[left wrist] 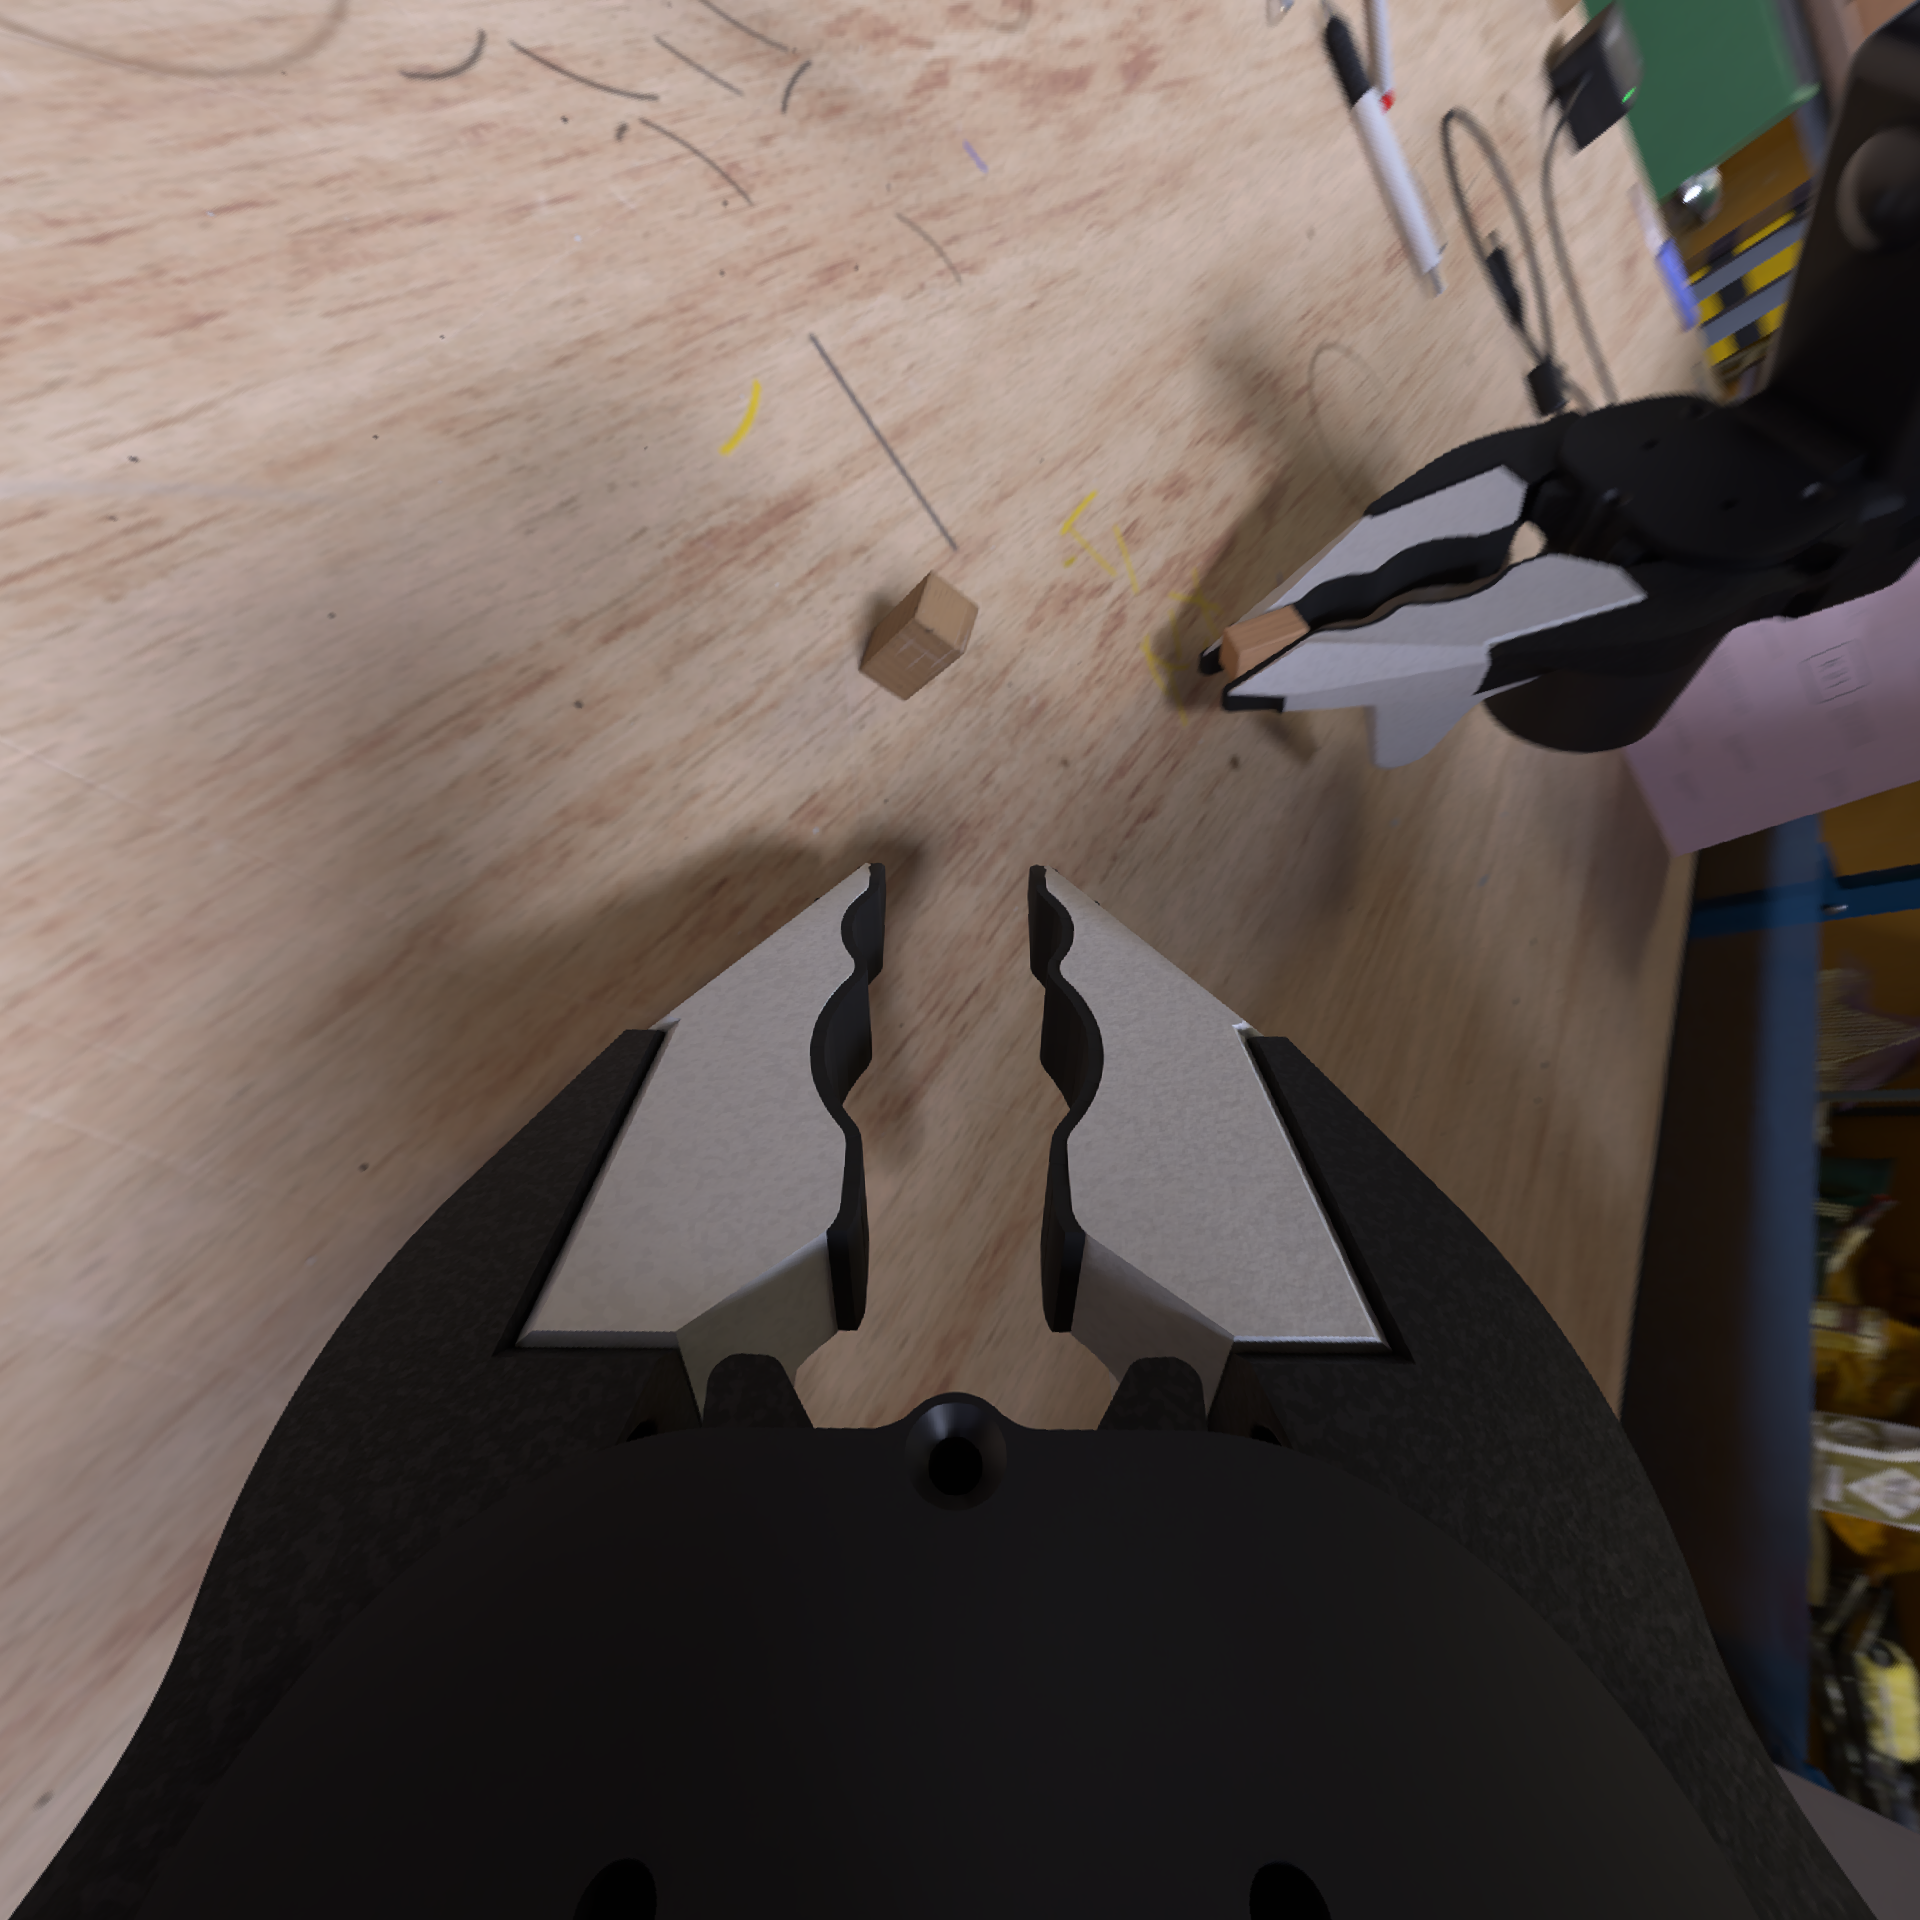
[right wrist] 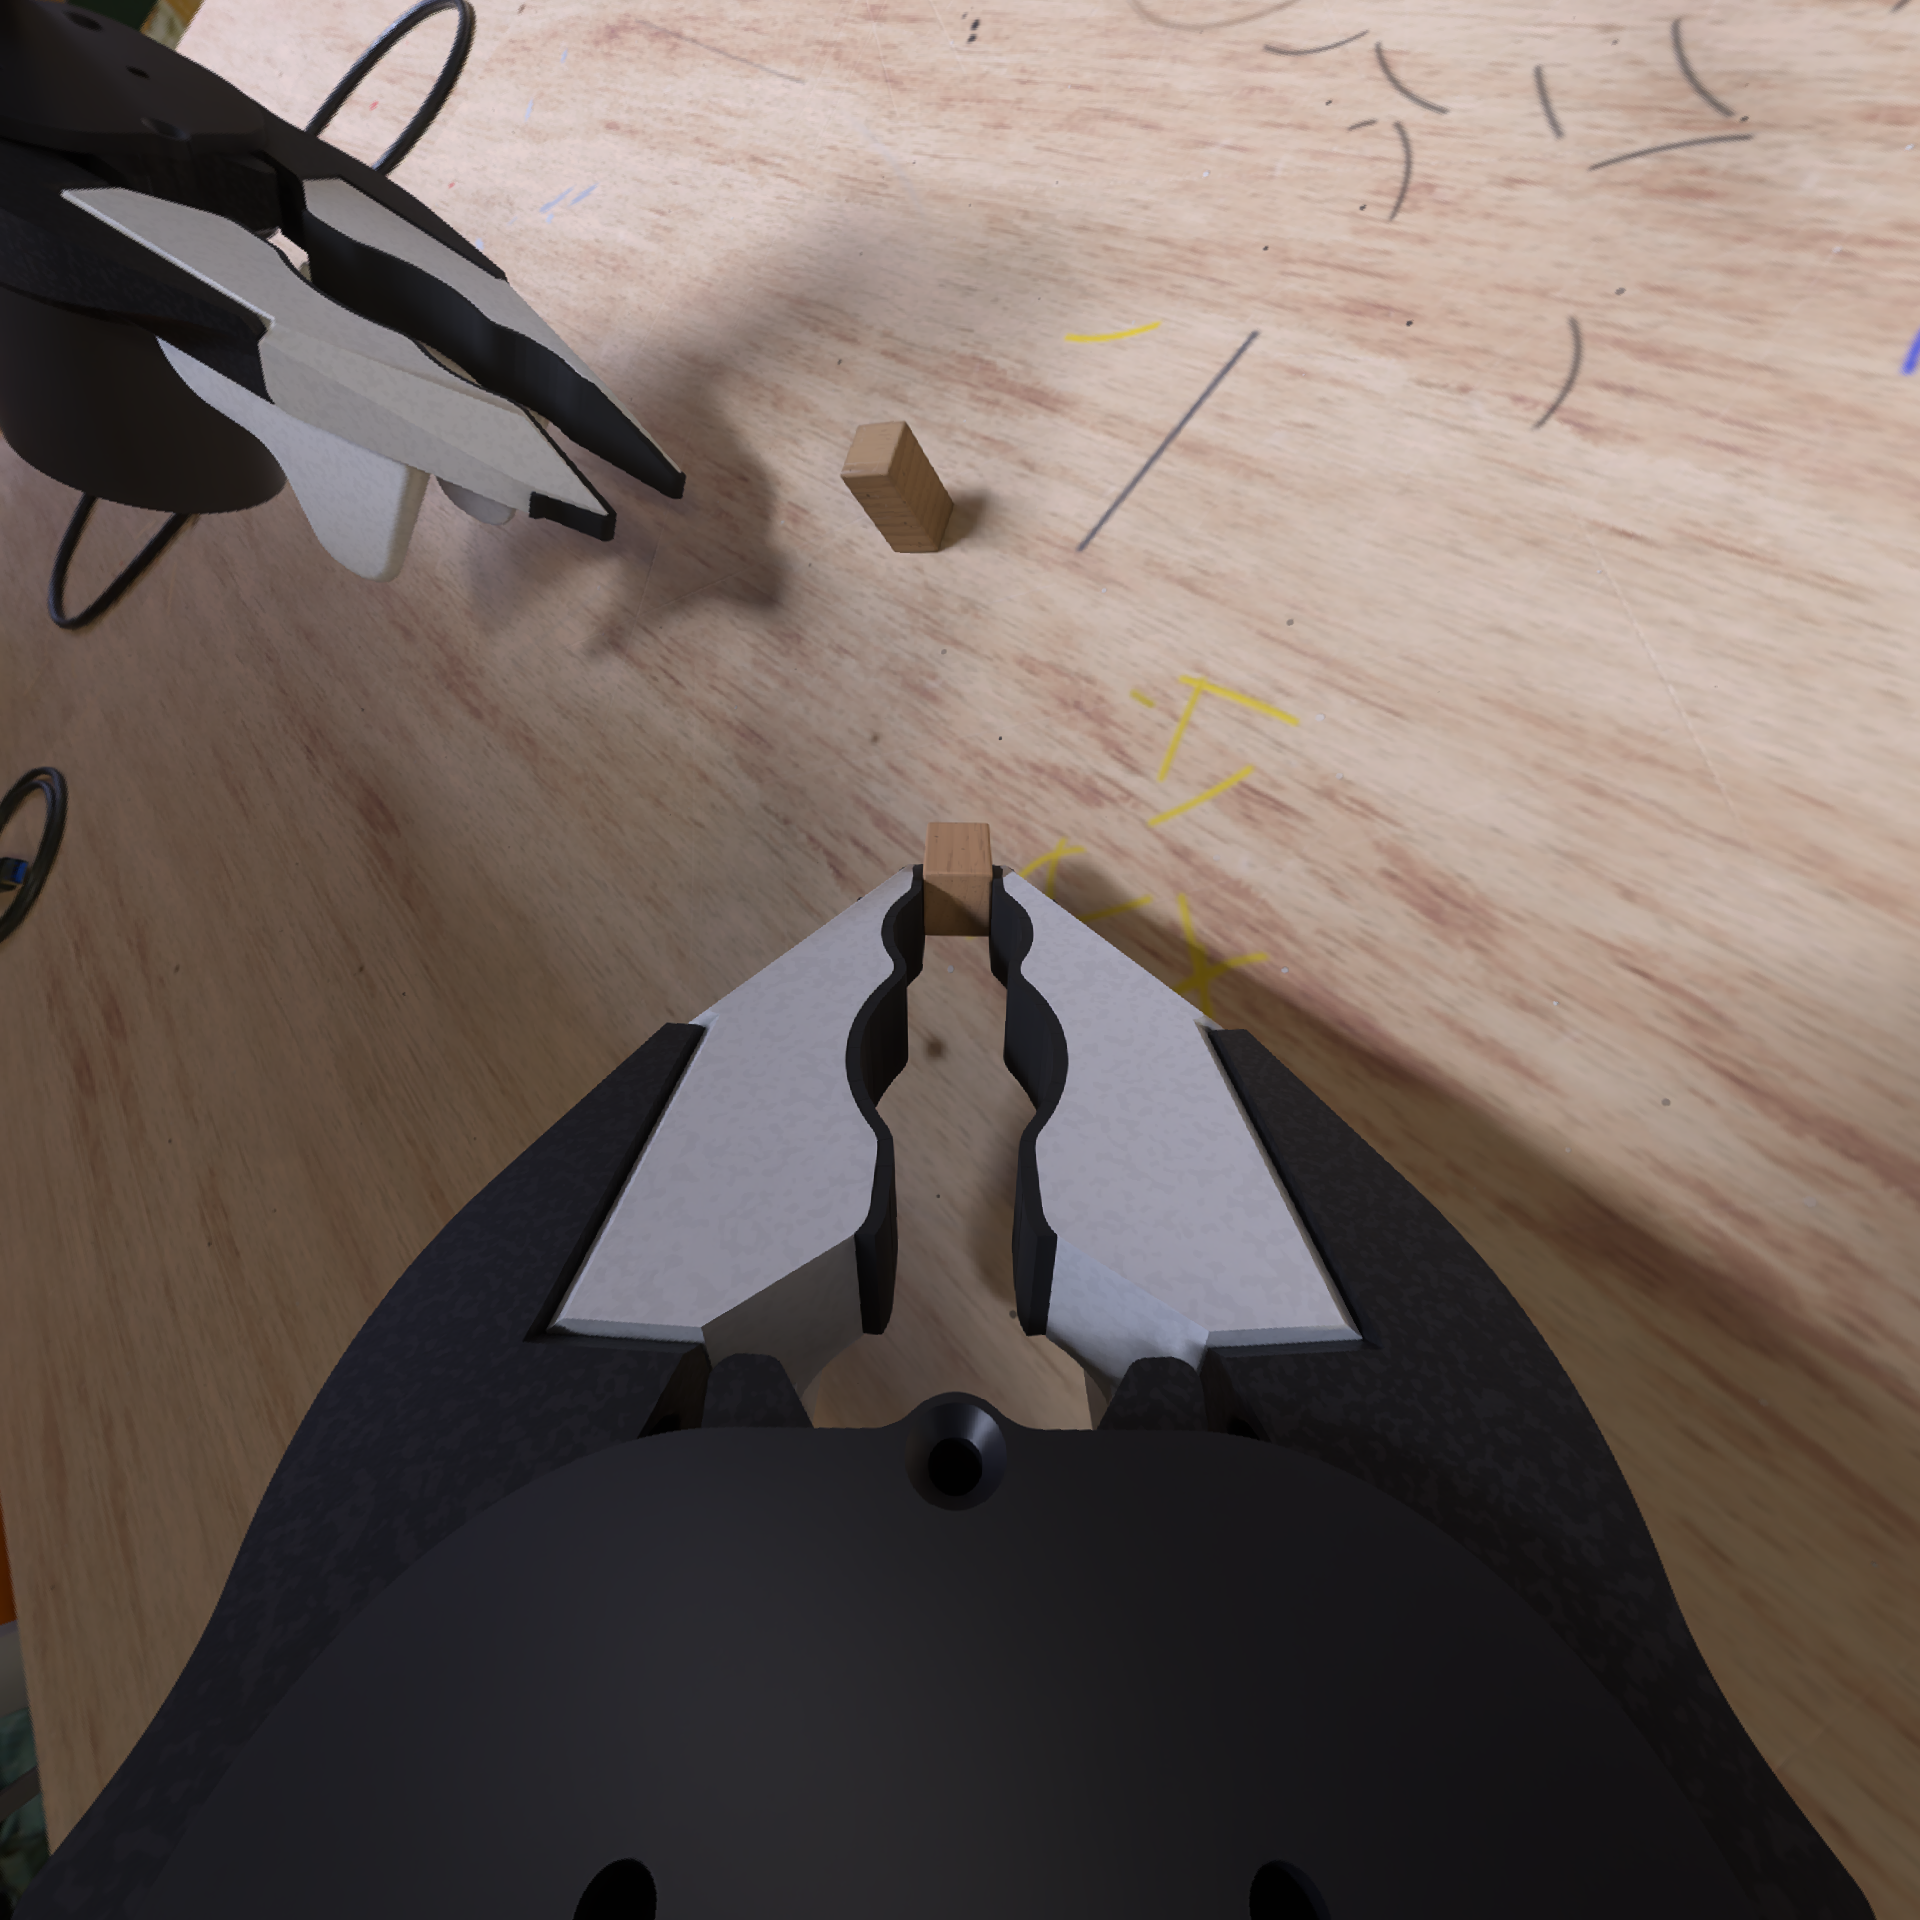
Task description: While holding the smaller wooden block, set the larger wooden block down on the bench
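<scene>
The larger wooden block (left wrist: pixel 918 636) lies on the wooden bench (left wrist: pixel 416 623), apart from both grippers; it also shows in the right wrist view (right wrist: pixel 898 501). My left gripper (left wrist: pixel 956 883) is open and empty, a short way in front of the block. It shows in the right wrist view (right wrist: pixel 629 504) at upper left. My right gripper (right wrist: pixel 957 883) is shut on the smaller wooden block (right wrist: pixel 957 875), held at the fingertips above the bench. In the left wrist view the right gripper (left wrist: pixel 1236 675) with the small block (left wrist: pixel 1259 640) is to the right of the larger block.
Pens (left wrist: pixel 1387 156) and black cables (left wrist: pixel 1507 270) lie at the bench's far right, near a green board (left wrist: pixel 1704 94). A pale pink box (left wrist: pixel 1787 727) sits by the bench edge. A black cable loop (right wrist: pixel 94 571) lies behind the left gripper. Pencil and yellow marks (right wrist: pixel 1205 790) cover the bench.
</scene>
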